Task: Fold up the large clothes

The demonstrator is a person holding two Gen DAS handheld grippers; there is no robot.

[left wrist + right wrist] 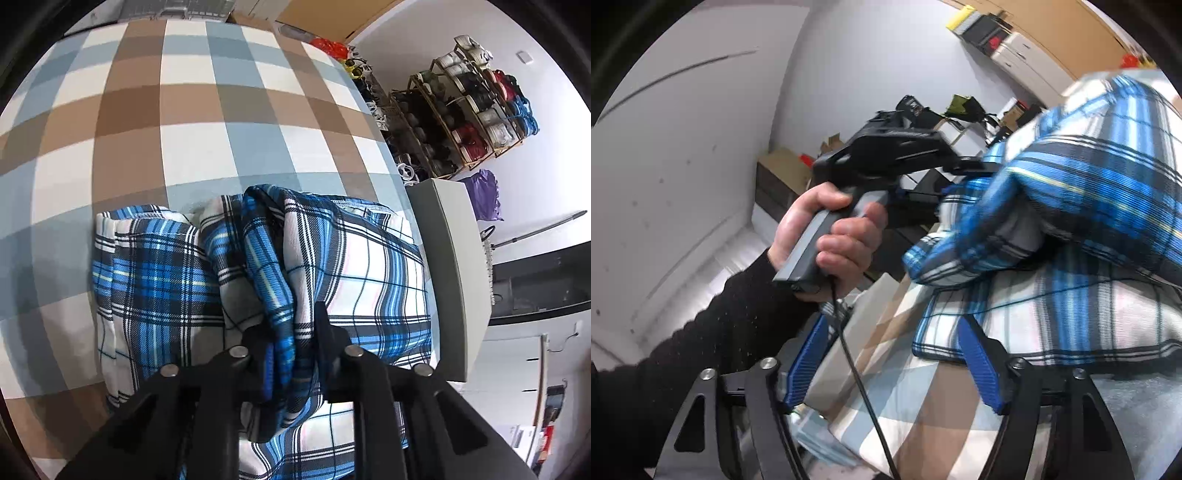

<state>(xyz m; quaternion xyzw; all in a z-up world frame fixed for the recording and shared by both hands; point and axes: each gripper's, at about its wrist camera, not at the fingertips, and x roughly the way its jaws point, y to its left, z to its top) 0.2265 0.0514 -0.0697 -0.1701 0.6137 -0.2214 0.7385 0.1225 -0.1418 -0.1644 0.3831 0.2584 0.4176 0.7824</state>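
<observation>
A blue, white and black plaid garment (258, 273) lies bunched in folds on a checked cloth-covered table (184, 110). My left gripper (286, 339) is shut on a thick fold of the plaid garment at its near edge. In the right wrist view the same garment (1071, 206) is lifted at the right, and the left gripper's black body (894, 147) with a hand on its handle reaches into it. My right gripper (894, 332) is open and empty, its blue pads (979, 354) just below the garment's lower hem, over the table edge.
A grey panel (454, 266) stands at the table's right edge. A rack of spools and shoes (461, 110) stands against the white wall beyond. A black cable (857, 369) hangs from the left gripper's handle across the right gripper's opening. Boxes and cabinets (1015, 48) stand far behind.
</observation>
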